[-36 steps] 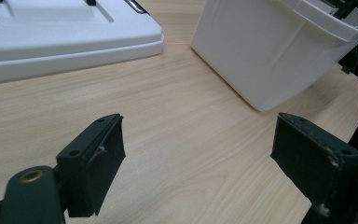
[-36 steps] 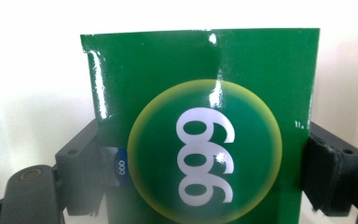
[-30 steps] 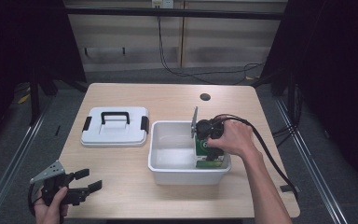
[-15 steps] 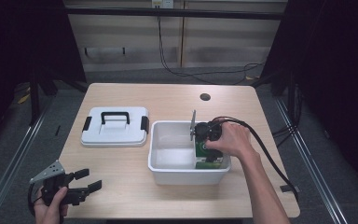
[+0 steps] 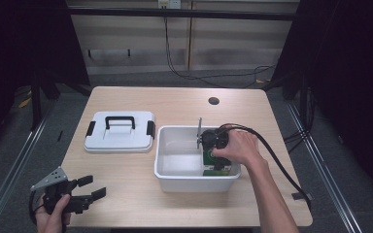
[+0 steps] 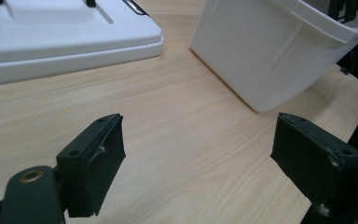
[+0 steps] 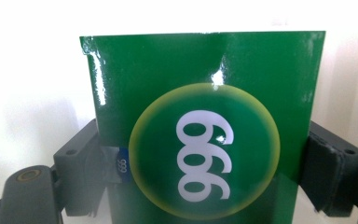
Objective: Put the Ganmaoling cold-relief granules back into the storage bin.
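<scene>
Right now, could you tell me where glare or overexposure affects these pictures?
Right gripper view: the white bin behind is blown out, and highlights streak the glossy green box. Left gripper view: evenly lit, jaws slightly soft. High view: table bright, surroundings dark.

Bare table (image 5: 126,194) ahead of left tongs (image 5: 88,189); bin (image 5: 194,182) beyond.

Green box (image 7: 205,126) in right gripper view: big white digits "999" inside a yellow-ringed circle on its front face, seen sideways. Small blue patch at the box's left edge repeats "999" in tiny white print. No other readable text.
</scene>
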